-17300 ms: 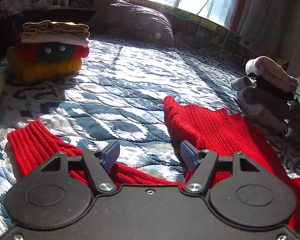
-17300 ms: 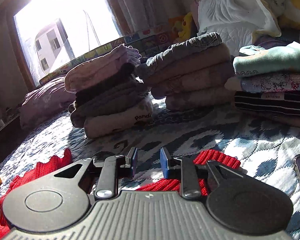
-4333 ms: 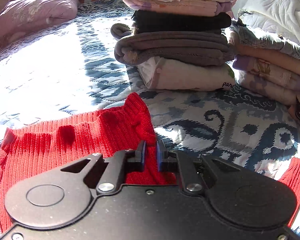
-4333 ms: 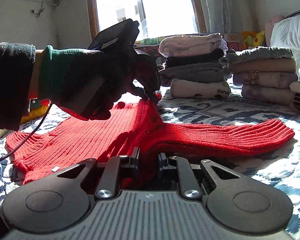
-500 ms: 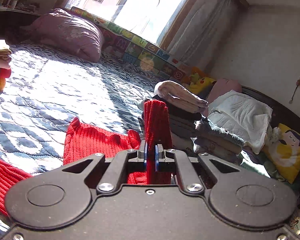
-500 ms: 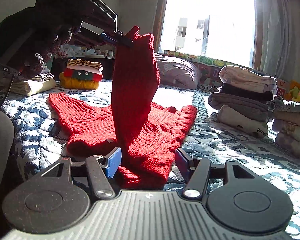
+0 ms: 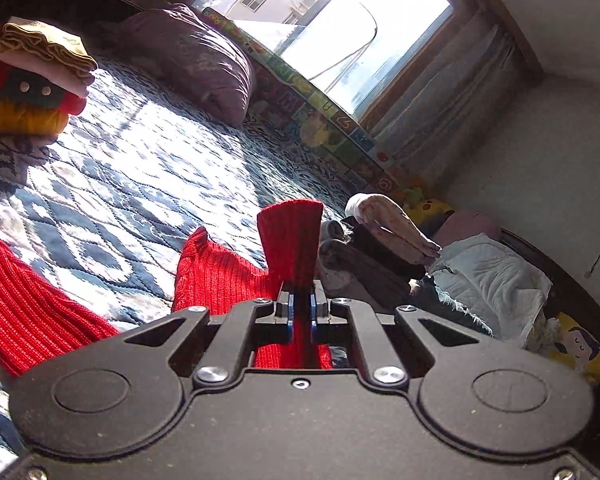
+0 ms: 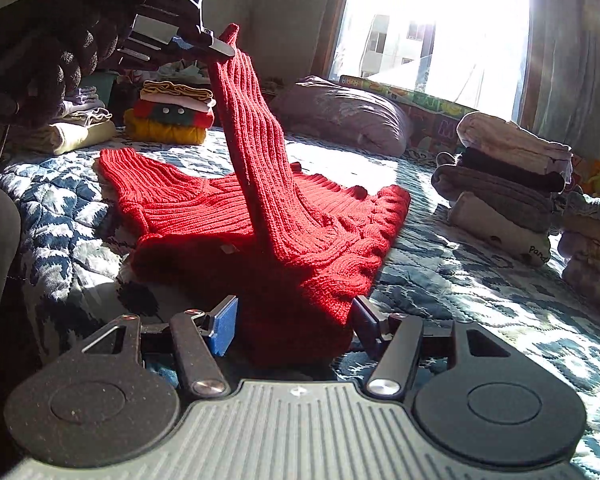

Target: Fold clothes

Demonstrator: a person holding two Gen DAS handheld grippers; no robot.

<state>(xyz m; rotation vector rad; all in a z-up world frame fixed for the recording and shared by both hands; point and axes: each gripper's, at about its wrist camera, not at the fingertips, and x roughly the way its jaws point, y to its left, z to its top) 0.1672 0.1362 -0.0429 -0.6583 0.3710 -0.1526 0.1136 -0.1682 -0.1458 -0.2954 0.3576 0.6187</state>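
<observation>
Sweater (image 8: 260, 216), red and rib-knit, lies spread on the quilted bed just ahead of the right gripper (image 8: 294, 324), with one sleeve (image 8: 252, 120) pulled up off it in a tall slanted column. The left gripper (image 8: 216, 46), held in a dark-gloved hand (image 8: 40, 52), pinches the top of that sleeve above and to the left of the right fingers; in the left wrist view its own fingers (image 7: 290, 312) are closed tight on the red knit, and the cuff end stands just past the fingertips. The right gripper's blue-padded fingers (image 8: 224, 326) are spread wide on either side of the sweater's near folded edge, holding nothing. Compared with half a second ago the sleeve leans further toward the window side, and the left camera has rolled, so the bed and window now run diagonally. Seventeen seconds ago both grippers sat low over the flat sweater, the left open. The blue and white quilt (image 8: 480, 280) is sunlit and patterned. Beyond the right fingers, to their right, is a stack of folded clothes (image 8: 504, 176) in pink, black and grey; to their far left sits a smaller stack of yellow, red and cream garments (image 8: 172, 116). A mauve pillow (image 8: 348, 116) lies under the bright window (image 8: 432, 32), with curtains at its right side.
</observation>
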